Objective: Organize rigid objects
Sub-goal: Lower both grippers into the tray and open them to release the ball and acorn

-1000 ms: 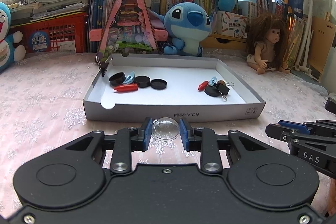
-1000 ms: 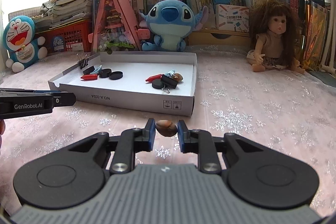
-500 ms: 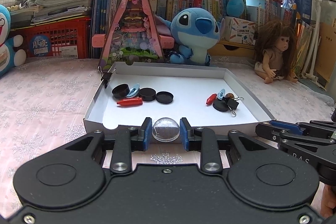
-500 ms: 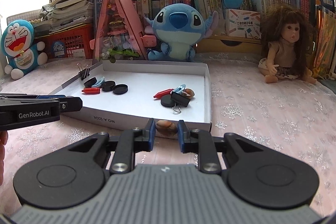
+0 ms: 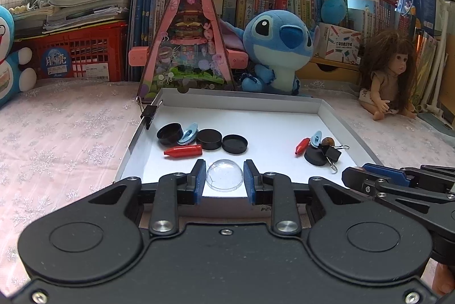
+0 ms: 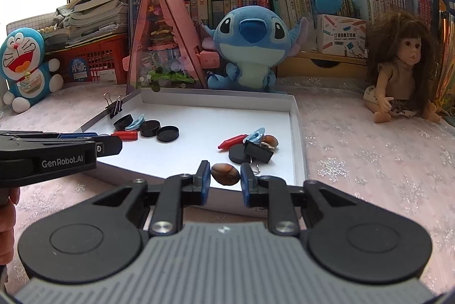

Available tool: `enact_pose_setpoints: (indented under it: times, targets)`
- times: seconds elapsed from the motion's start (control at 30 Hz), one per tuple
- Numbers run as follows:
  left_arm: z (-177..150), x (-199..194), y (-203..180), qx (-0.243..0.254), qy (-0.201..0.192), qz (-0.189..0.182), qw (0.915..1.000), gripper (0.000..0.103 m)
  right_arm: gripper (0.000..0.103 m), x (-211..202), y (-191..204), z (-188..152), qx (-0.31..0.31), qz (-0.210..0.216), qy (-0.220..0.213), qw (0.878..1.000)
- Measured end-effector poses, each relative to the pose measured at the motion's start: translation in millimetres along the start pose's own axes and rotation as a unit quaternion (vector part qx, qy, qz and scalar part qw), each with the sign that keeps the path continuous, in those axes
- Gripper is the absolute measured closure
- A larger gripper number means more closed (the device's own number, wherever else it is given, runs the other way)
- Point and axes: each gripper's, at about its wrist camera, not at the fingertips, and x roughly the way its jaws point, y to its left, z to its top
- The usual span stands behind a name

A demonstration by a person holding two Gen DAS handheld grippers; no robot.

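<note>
My left gripper [image 5: 224, 176] is shut on a clear plastic dome [image 5: 224, 174], held over the near edge of the white shallow box [image 5: 256, 104]. My right gripper [image 6: 225, 174] is shut on a brown nut [image 6: 225, 174], above the box's near right part. Inside the box, a left group holds black caps [image 5: 209, 139], a red cone [image 5: 183, 151] and a light blue clip [image 5: 187, 131]. A right group holds a red cone [image 6: 231, 141], a black cap [image 6: 239, 156], a black binder clip [image 6: 258, 151], a blue clip and a second nut [image 6: 270, 140].
A binder clip [image 5: 148, 113] grips the box's far left wall. Behind the box stand a pink triangular toy house [image 5: 187, 42], a blue plush [image 5: 278, 47] and a doll [image 5: 389, 76]. A red crate [image 5: 79, 53], books and a pink snowflake cloth [image 5: 57, 133] surround it.
Both grippers have moved forward from in front of the box to over its near edge, each still holding its object. The box looks closer and is seen from higher up.
</note>
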Motion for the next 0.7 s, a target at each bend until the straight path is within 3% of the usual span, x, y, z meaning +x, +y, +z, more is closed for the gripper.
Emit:
enact_pose_setpoints:
  times: [0.7]
  targets:
    - [6, 50, 0, 0.008, 0.033, 0.023, 0.9992, 0.076, 0.074, 55, -3, 8, 0.022, 0.008, 0.048, 0.999]
